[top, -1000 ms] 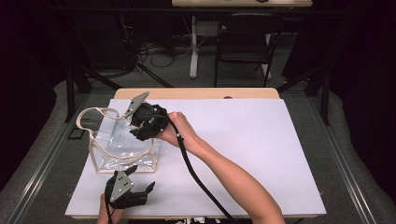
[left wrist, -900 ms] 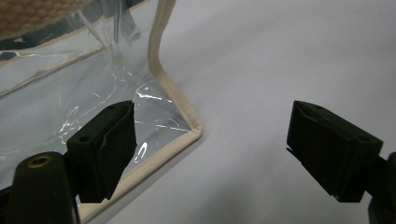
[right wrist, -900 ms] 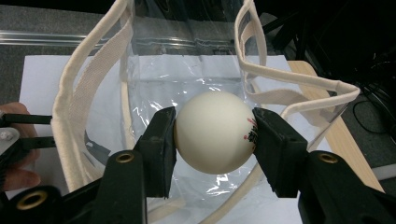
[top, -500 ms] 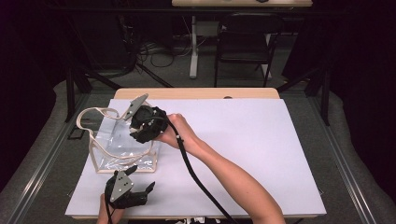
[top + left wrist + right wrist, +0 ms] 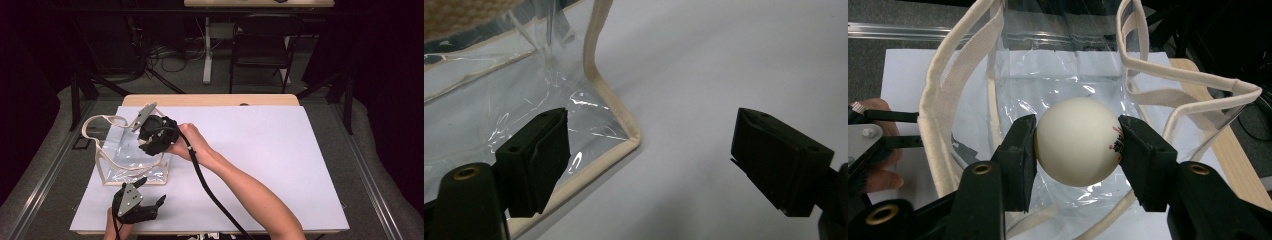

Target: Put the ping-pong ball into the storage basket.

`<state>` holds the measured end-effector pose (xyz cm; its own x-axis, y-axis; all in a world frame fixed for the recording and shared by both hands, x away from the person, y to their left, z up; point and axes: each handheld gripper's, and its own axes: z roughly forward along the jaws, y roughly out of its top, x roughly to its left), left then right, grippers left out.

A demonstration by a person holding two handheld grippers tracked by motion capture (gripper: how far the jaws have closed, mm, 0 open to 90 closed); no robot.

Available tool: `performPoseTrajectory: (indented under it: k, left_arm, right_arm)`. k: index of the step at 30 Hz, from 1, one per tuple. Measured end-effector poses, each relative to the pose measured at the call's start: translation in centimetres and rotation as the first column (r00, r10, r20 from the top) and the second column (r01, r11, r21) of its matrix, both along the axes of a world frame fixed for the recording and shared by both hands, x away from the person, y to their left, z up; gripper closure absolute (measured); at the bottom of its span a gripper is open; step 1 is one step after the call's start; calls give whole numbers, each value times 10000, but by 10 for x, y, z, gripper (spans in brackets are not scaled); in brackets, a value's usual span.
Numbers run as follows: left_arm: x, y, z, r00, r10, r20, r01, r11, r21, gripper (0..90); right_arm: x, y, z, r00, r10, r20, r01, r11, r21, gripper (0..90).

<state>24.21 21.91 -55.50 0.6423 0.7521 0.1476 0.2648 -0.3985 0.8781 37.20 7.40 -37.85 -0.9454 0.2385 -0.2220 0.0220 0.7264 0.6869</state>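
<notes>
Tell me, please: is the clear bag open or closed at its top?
Open. In the right gripper view, the clear bag's cream rim gapes wide below the white ball held by the right gripper.

A wooden table (image 5: 210,99) stood in a dark room, most of its top covered by a large white sheet (image 5: 250,150). Grey carpeted floor (image 5: 380,165) surrounded it. Beyond the far edge stood a black chair (image 5: 261,45), a white table leg (image 5: 206,50) and loose cables (image 5: 165,55) on the floor. Black tripod legs (image 5: 85,85) flanked the table on both sides. The walls were in darkness.
</notes>
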Motion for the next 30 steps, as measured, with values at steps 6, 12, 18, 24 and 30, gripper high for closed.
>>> performPoseTrajectory:
  k: [6,12,18,24,30]
  left_arm:
    - [0,0,0,10000,-15,-15,15,10000,-6,161]
    - [0,1,0,10000,13,-7,-13,10000,-11,162]
    - [0,0,0,10000,3,1,-3,10000,-1,162]
    - [0,0,0,10000,-6,5,6,10000,-4,162]
    - [0,-1,0,10000,-62,-12,62,10000,3,162]
  right_arm:
    - [-1,2,-3,10000,15,-81,-15,10000,-28,510]
    - [-2,4,-4,10000,57,-75,-58,9999,-129,510]
    - [-2,6,-5,9997,113,-201,-118,9997,-212,510]
    - [-4,6,-7,9996,166,-216,-173,9993,-326,510]
    - [-4,5,-7,9996,83,-260,-95,9989,-461,510]
